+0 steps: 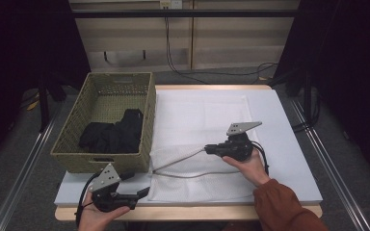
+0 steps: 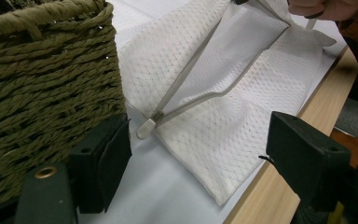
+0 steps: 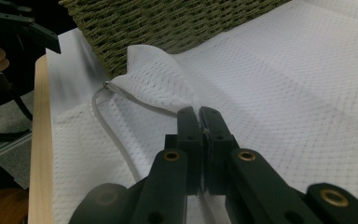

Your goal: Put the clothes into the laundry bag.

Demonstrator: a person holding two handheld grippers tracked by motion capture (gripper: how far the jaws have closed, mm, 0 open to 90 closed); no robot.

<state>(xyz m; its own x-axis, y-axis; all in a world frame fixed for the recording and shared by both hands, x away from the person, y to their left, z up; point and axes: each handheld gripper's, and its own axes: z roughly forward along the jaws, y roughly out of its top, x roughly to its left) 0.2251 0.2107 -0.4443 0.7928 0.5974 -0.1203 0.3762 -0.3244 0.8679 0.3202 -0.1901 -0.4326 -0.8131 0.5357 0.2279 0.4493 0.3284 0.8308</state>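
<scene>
1. your right gripper (image 1: 211,149) has its jaws pinched tight on the upper zipper edge of the white mesh bag (image 1: 200,180), lifting that edge off the table (image 1: 289,144).
2. your left gripper (image 1: 142,193) sits with jaws wide apart and nothing between them, just beside the bag's zipper pull (image 2: 145,128).
3. the bag lies flat beside the wicker basket (image 1: 72,130), which holds black clothing (image 1: 113,134).
</scene>
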